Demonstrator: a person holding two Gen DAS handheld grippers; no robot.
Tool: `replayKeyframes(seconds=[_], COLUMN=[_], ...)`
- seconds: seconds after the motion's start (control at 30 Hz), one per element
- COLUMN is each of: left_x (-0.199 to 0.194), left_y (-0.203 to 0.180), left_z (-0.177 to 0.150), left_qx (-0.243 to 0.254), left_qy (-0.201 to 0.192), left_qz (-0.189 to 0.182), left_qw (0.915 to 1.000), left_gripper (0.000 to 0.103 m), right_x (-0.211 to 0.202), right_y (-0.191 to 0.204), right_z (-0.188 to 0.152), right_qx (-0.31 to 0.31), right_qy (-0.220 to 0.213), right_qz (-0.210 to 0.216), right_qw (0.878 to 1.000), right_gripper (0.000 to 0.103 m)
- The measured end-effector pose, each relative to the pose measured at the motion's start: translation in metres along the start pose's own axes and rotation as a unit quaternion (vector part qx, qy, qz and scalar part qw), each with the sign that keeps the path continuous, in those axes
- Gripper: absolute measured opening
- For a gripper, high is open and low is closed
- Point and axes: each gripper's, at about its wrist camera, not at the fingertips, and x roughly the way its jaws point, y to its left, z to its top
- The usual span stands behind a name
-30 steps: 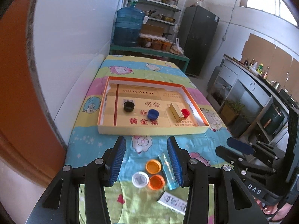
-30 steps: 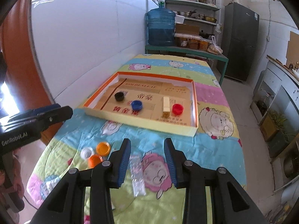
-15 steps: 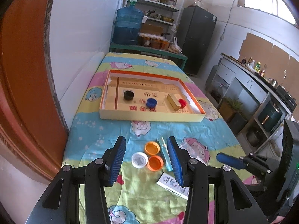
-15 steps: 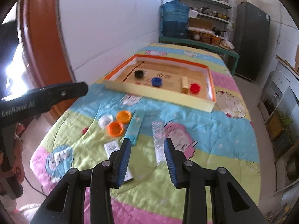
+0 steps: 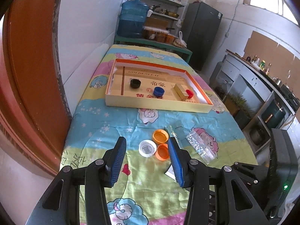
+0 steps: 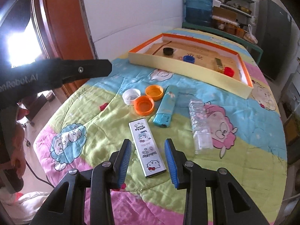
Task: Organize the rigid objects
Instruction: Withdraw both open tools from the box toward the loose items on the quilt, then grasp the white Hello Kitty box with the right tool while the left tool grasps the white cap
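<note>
A shallow cardboard tray (image 5: 157,106) (image 6: 189,64) holds a black cap (image 5: 135,83), a blue cap (image 5: 158,91), a gold box (image 5: 180,92) and a red cap (image 5: 189,93). On the quilt lie a white cap (image 5: 147,148) (image 6: 131,96), two orange caps (image 5: 160,136) (image 6: 144,105), a teal case (image 6: 166,106), a clear wrapped block (image 5: 201,146) (image 6: 199,123) and a white Hello Kitty case (image 6: 147,146). My left gripper (image 5: 148,162) is open, above the caps. My right gripper (image 6: 148,164) is open, its fingers on either side of the white case's near end.
The table stands against a white wall with a brown door frame (image 5: 28,86) at left. A blue water jug (image 5: 133,21), shelves and a dark fridge (image 5: 203,35) stand behind. A counter (image 5: 262,86) runs along the right. The left gripper's body (image 6: 56,73) reaches in at left.
Both grippers have drawn back toward the near end of the table and risen. The right gripper now looks down on the white case. Both stay open.
</note>
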Motion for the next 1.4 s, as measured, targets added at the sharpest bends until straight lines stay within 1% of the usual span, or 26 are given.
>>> replayKeyframes(seconds=[0.13, 0.27, 0.33, 0.47, 0.7, 0.83, 0.97, 1.03, 1.2, 1.4], left_x=[0.002, 0.007, 0.010, 0.014, 0.023, 0.028, 0.038, 0.048, 0.067, 0.080], left_y=[0.002, 0.006, 0.008, 0.006, 0.001, 0.000, -0.001, 0.000, -0.001, -0.007], left_z=[-0.001, -0.004, -0.005, -0.007, -0.009, -0.013, -0.018, -0.021, -0.025, -0.017], left_qx=[0.000, 0.000, -0.002, 0.000, 0.009, 0.018, 0.049, 0.059, 0.067, 0.076], left_qy=[0.004, 0.011, 0.016, 0.023, 0.033, 0.039, 0.049, 0.062, 0.086, 0.084], left_qz=[0.001, 0.002, 0.001, -0.001, -0.004, -0.003, 0.016, 0.023, 0.017, 0.018], left_qw=[1.0000, 0.9999, 0.9999, 0.9997, 0.9994, 0.9990, 0.9975, 0.9961, 0.9939, 0.9934], left_gripper=[0.048, 0.048, 0.048, 0.048, 0.048, 0.048, 0.048, 0.048, 0.048, 0.048], right_x=[0.010, 0.017, 0.019, 0.022, 0.022, 0.017, 0.007, 0.000, -0.014, -0.024], right_y=[0.002, 0.003, 0.006, 0.010, 0.012, 0.011, 0.008, 0.007, 0.002, -0.006], right_z=[0.001, 0.002, 0.003, 0.004, 0.004, 0.001, -0.005, -0.008, -0.009, -0.007], right_qx=[-0.007, -0.012, -0.019, -0.027, -0.025, -0.018, -0.007, -0.001, 0.013, 0.026], right_qy=[0.011, 0.019, 0.018, 0.017, 0.013, 0.011, 0.006, 0.002, -0.009, -0.019], right_qz=[-0.008, -0.006, -0.012, -0.020, -0.025, -0.029, -0.029, -0.027, -0.026, -0.022], right_qw=[1.000, 1.000, 1.000, 0.999, 0.999, 0.999, 1.000, 1.000, 1.000, 0.999], right_gripper=[0.037, 0.037, 0.036, 0.031, 0.028, 0.028, 0.028, 0.028, 0.028, 0.028])
